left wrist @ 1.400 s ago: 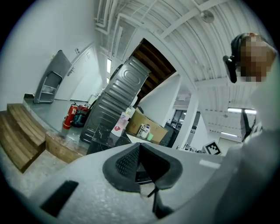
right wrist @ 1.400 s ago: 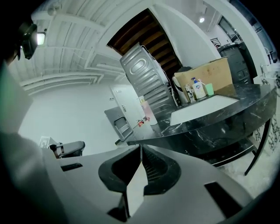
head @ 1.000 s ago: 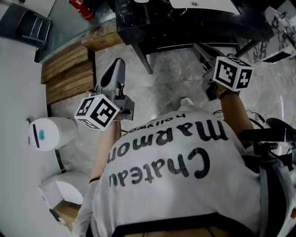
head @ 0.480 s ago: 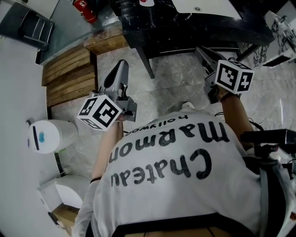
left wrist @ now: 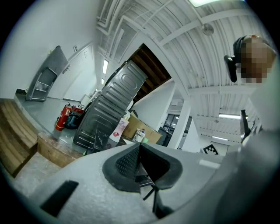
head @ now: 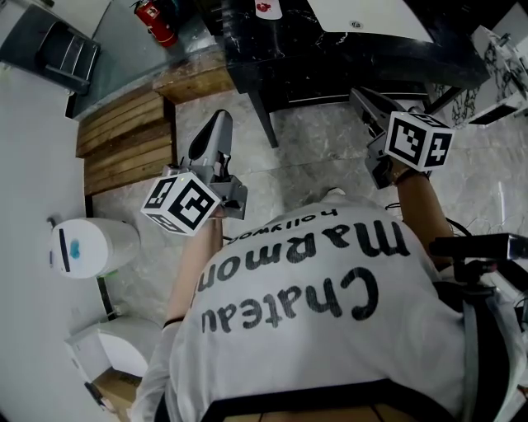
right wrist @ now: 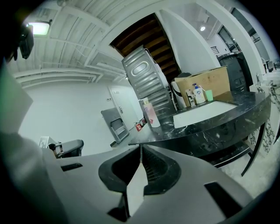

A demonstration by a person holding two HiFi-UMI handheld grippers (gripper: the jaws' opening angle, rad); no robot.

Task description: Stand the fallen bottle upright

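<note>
- Left gripper (left wrist: 139,146): jaws fully together, nothing between them. In the head view it is at the left, over the grey floor (head: 305,148), and points away from the person toward the far side.
- Right gripper (right wrist: 141,151): jaw tips meet, nothing held. It is at the right of the head view and faces the worktop (right wrist: 210,129).
- Bottle (right wrist: 148,113): pale with a pink label. It stands on its base at the far left end of the dark worktop, well apart from both grippers.
- Cabinet (right wrist: 146,81): ribbed metal, just behind the bottle.
- Sheet (right wrist: 203,113): white, lying flat on the worktop, right of the bottle.
- Box (right wrist: 205,83): brown cardboard, beyond the sheet at the far right. Small containers (right wrist: 197,94) stand in front of it; whether the box rests on the worktop cannot be told.
- Extinguisher (head: 153,18): red, at the far left, beyond the worktop's left end.
- Boards (head: 124,140): wooden planks on the floor, left of the left gripper.
- Canister (head: 87,246): white, with a blue mark, at the near left beside the person's left arm.
- Shirt (head: 322,330): white with black lettering, filling the near part of the head view.
</note>
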